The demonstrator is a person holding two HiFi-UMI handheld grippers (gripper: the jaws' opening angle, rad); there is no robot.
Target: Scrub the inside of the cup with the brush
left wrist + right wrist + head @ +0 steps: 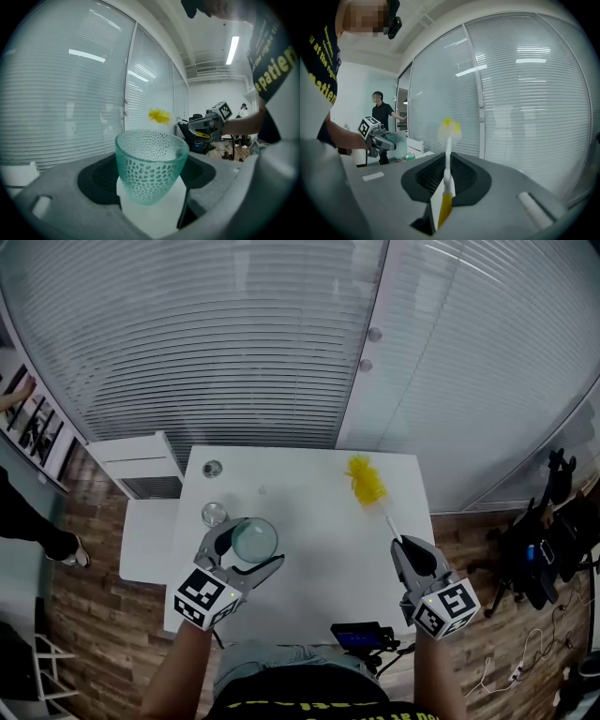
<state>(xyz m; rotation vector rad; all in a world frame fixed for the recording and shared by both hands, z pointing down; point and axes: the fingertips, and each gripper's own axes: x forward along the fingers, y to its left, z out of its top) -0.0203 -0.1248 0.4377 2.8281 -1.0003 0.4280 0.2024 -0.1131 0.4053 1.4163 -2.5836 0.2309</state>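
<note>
The left gripper (249,547) is clamped on the cup (151,164), a translucent green vessel with a dimpled, pebbled wall. Its jaws press on the cup's lower sides, and the open mouth faces up with a slight tilt. In the head view the cup is held over the near left part of the white table (309,549). The right gripper (405,547) is closed on the brush (370,486), gripping the thin white handle near its yellow end. The handle runs away from the jaws toward the far side, with the yellow bristle head at the far tip, over the right part of the table. Cup and brush are well apart, and the bristles are outside the cup. A small round glass piece (215,514) lies on the table just beyond the cup, and a smaller round object (213,468) lies near the far left corner. A white cabinet (141,465) stands to the left of the table. Glass walls with blinds (234,343) rise behind it.
</note>
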